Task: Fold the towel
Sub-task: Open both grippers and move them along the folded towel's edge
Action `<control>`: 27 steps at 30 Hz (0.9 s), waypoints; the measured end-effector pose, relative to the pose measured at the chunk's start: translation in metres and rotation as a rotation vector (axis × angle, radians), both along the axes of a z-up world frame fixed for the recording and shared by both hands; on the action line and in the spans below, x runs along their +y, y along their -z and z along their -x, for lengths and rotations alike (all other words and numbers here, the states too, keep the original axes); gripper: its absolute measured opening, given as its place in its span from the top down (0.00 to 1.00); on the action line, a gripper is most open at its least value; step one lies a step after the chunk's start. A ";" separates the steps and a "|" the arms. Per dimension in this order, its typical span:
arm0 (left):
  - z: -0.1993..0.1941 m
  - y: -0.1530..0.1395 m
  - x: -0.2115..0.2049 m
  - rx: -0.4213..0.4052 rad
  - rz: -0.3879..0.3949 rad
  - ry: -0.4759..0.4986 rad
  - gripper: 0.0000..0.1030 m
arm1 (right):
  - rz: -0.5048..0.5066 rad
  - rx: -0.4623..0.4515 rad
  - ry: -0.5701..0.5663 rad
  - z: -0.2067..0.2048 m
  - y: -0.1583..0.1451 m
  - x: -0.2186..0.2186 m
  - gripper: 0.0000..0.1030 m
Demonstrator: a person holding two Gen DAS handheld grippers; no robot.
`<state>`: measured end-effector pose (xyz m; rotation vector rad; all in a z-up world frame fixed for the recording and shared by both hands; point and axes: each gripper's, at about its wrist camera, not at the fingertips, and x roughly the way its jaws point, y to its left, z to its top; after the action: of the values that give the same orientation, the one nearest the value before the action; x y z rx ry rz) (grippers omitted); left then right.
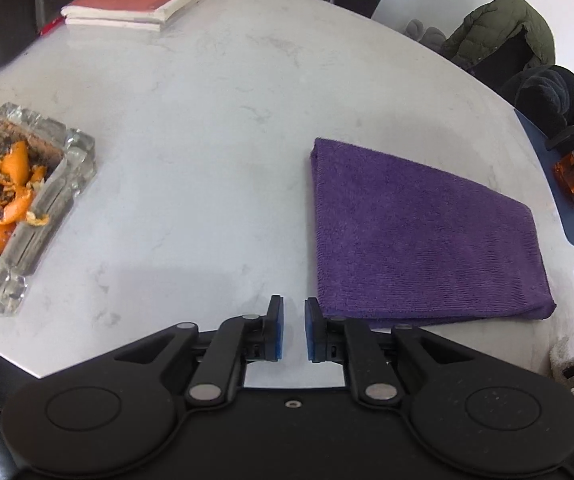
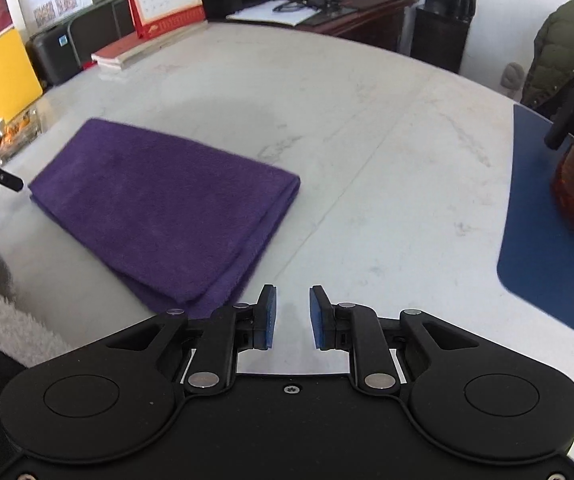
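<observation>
A purple towel (image 1: 419,236) lies folded flat in stacked layers on the pale marble table (image 1: 207,120).

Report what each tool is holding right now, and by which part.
Nothing is held. The left tool and right tool are both open with only bare table between their pads. The purple towel lies folded, free of both.

The folded towel (image 1: 419,236) lies flat on the counter (image 1: 207,120). An ashtray (image 1: 19,208) holding orange peels (image 1: 1,204) sits well left of it, books (image 1: 143,0) behind, a mat (image 2: 547,216) to its right.
</observation>
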<state>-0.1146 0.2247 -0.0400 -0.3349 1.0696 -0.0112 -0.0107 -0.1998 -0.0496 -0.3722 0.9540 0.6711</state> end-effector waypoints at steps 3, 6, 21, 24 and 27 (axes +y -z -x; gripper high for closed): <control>-0.015 -0.001 -0.013 -0.050 0.016 0.060 0.90 | 0.011 -0.004 -0.023 -0.003 0.003 0.013 0.83; -0.031 0.009 -0.029 -0.062 0.019 0.125 0.90 | 0.022 -0.007 -0.046 -0.006 0.006 0.026 0.83; -0.069 0.035 -0.032 -0.108 -0.024 0.301 0.91 | 0.049 -0.011 -0.072 -0.022 0.017 0.077 0.83; -0.071 0.035 -0.030 -0.123 -0.027 0.308 0.91 | 0.037 -0.004 -0.033 -0.026 0.018 0.077 0.83; -0.071 0.035 -0.031 -0.142 -0.038 0.293 0.91 | 0.026 0.002 0.005 -0.030 0.019 0.077 0.83</control>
<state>-0.0436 0.1940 -0.0748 -0.1382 0.9692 -0.2720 0.0194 -0.1229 -0.0683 -0.3919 0.9658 0.6550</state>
